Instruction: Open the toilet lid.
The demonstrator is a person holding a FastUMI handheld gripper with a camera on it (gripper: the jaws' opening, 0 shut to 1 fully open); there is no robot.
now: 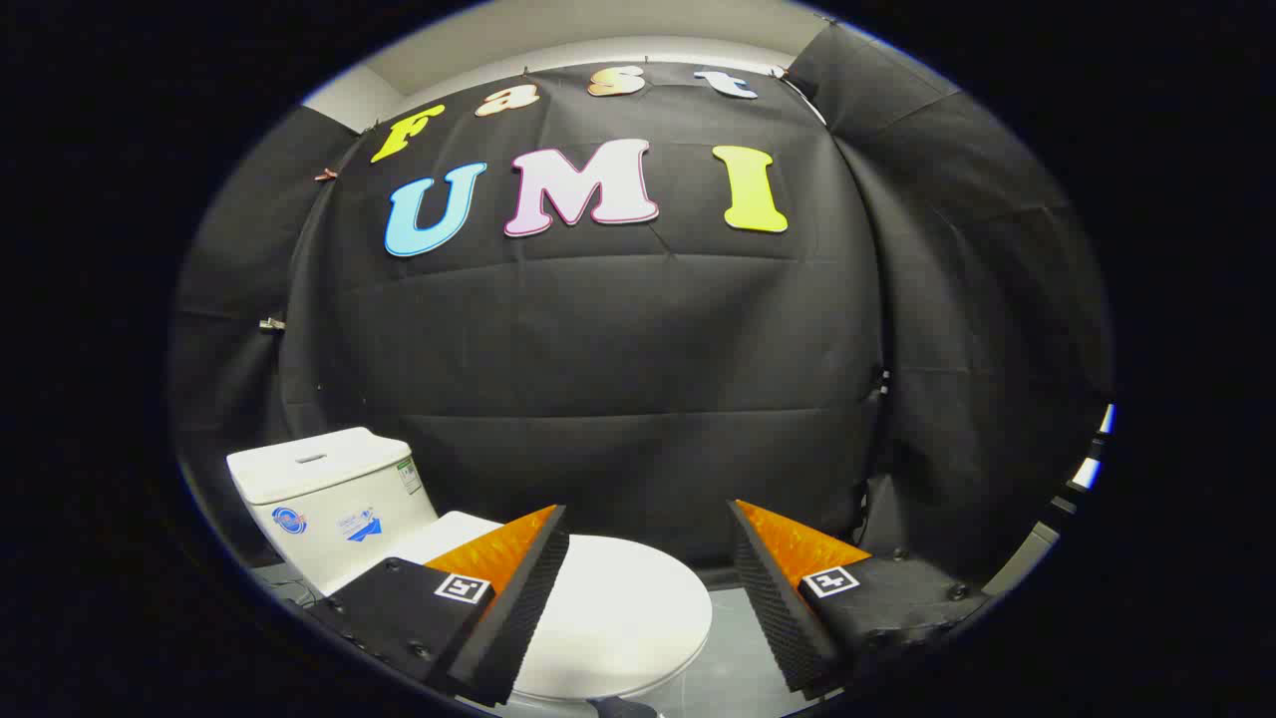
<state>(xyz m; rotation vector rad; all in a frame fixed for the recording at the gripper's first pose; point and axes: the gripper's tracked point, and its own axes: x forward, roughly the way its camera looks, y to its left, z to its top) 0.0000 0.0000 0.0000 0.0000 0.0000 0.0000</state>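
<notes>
**Gripper spread wide above closed toilet lid**

Gripper fingers stand wide apart, nothing between them. Toilet lid lies flat and closed below, partly behind the left finger. White cistern sits beyond it, against the black cloth wall.

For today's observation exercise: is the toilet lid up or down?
Down. The white lid lies flat over the bowl, ahead of the tank. The open claw hangs above it, fingers apart, touching nothing.
</notes>
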